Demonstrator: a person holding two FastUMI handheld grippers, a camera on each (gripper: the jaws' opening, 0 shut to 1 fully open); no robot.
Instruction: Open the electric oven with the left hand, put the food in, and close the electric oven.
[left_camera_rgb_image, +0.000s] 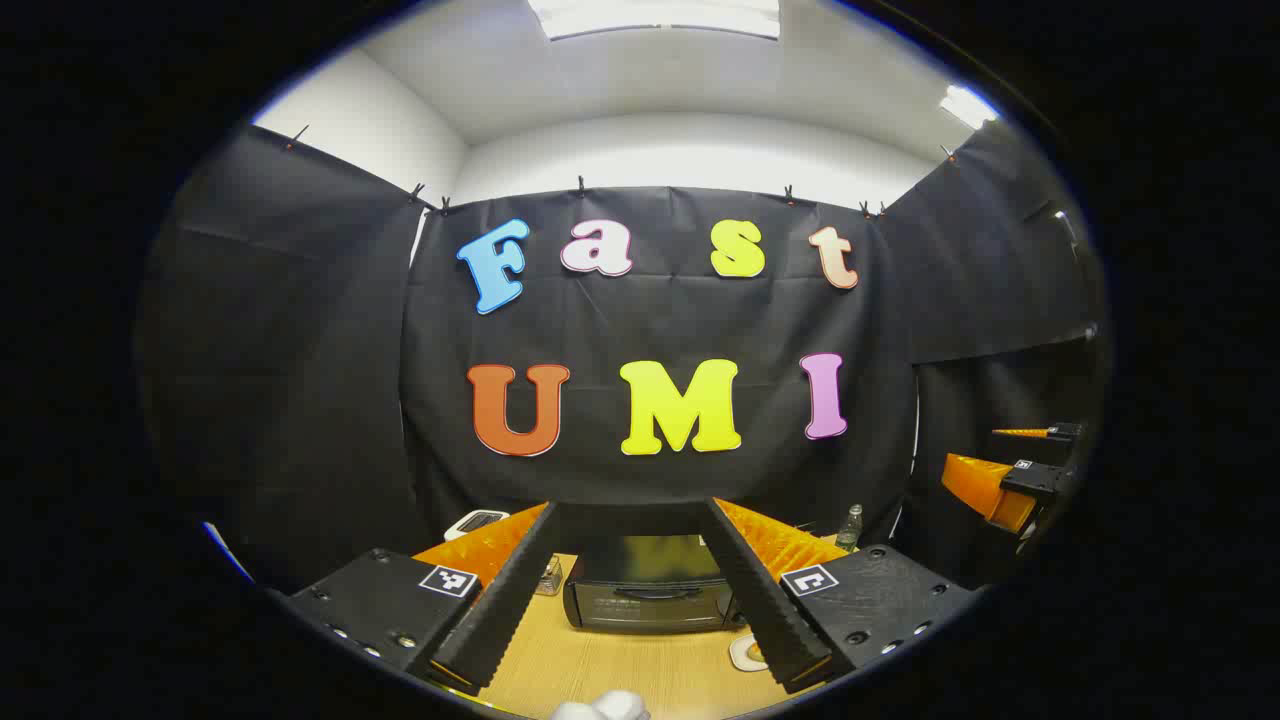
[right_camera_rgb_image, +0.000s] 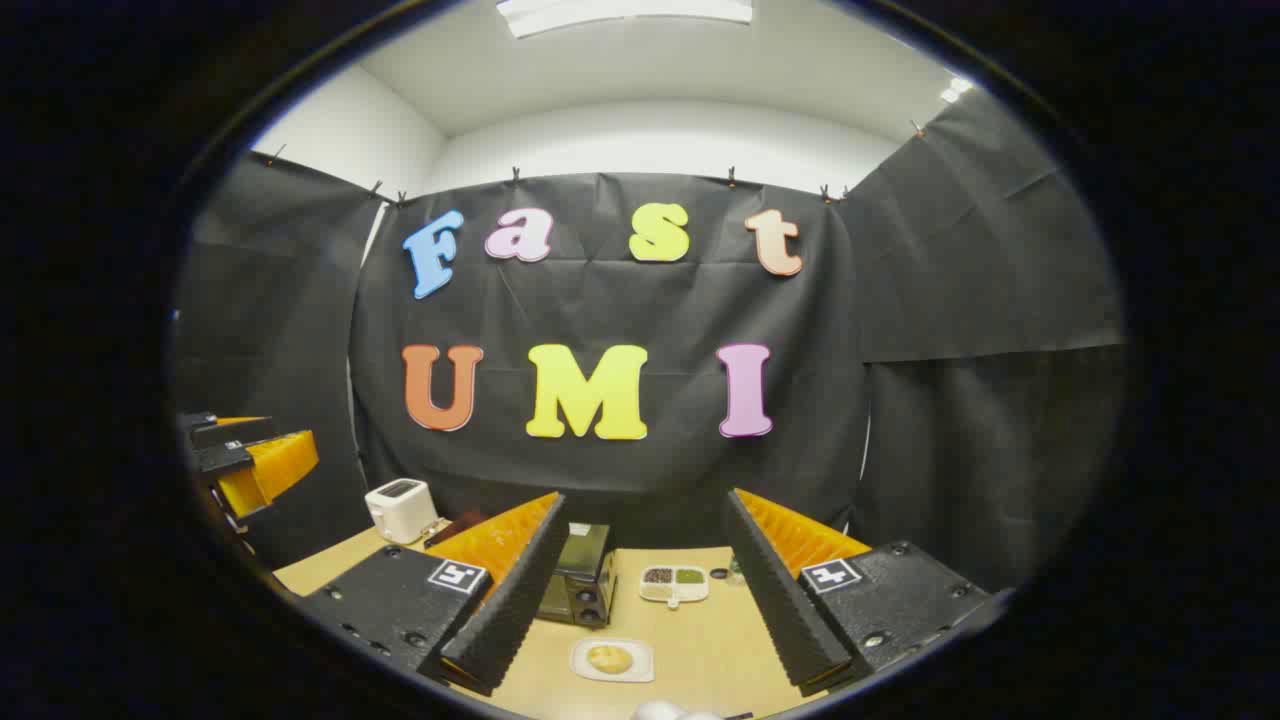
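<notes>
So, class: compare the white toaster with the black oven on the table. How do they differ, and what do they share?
1. The toaster is white; the oven is black.
2. The toaster has a slot on top; the oven has a front door with a handle, shut now.
3. The toaster looks smaller and sits farther back to the left; the oven is nearer the middle.
Both stand upright on the wooden table, untouched.

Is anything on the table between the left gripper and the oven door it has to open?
Nothing visible. In the left gripper view the left gripper is open and faces the oven head-on, its door shut, with bare table between. A small plate lies off to the right.
</notes>
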